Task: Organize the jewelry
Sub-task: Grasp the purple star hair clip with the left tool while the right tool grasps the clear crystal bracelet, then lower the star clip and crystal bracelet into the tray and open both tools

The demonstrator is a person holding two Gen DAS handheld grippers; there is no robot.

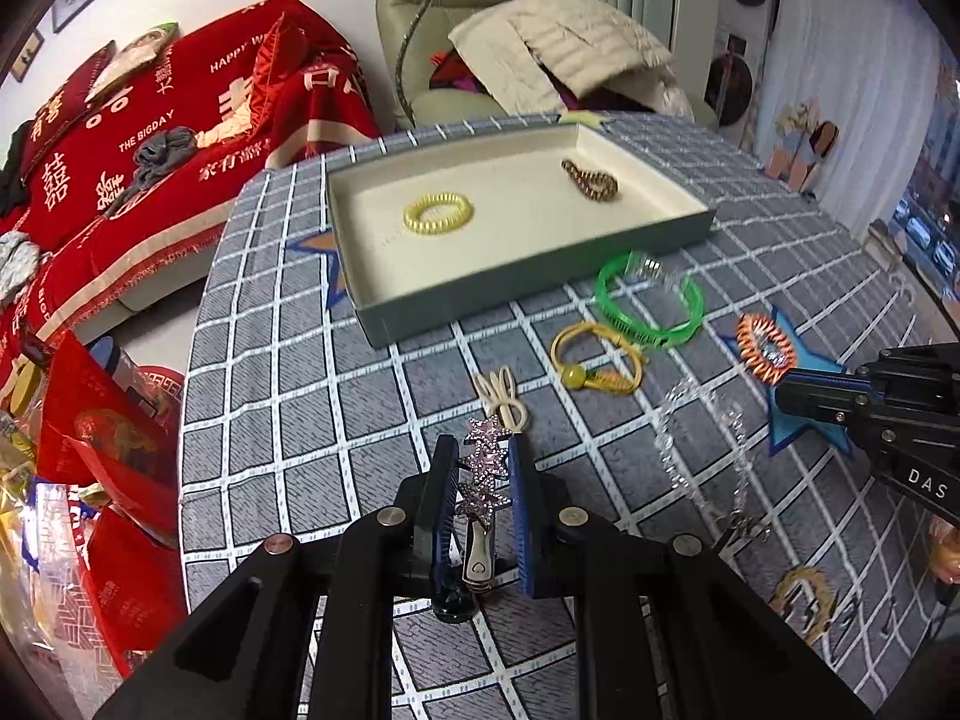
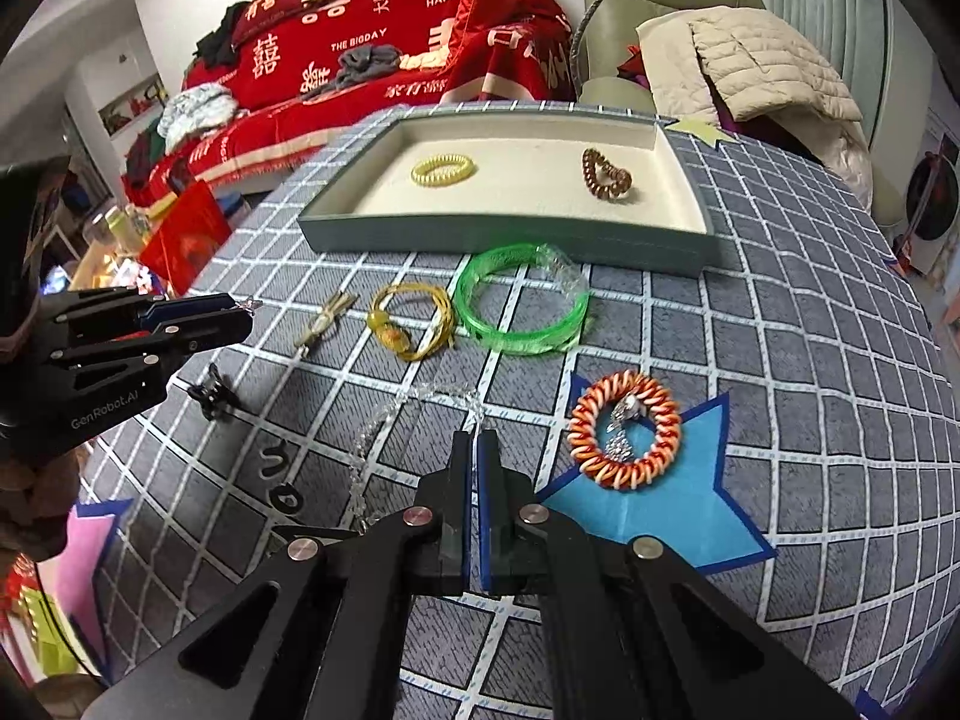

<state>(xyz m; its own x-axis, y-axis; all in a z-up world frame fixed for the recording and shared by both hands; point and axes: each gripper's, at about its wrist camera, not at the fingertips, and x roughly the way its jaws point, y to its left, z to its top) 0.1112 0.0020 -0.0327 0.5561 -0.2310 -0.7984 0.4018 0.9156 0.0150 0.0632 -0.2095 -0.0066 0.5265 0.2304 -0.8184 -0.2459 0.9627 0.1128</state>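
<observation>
Left hand-held gripper [image 1: 485, 468]: clamped on star clip [image 1: 485, 474], above desk [image 1: 288, 372]. Right hand-held gripper [image 2: 478, 450]: closed on clear chain [image 2: 384, 426]. Tray [image 1: 420, 306]: 2 coil ties; green bangle [image 1: 651, 300] beside.

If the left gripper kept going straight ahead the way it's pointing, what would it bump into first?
Probably the cream looped hair tie, which lies just beyond the left gripper and the star hair clip it holds. Farther on sits the tray. Depth is hard to judge.
</observation>
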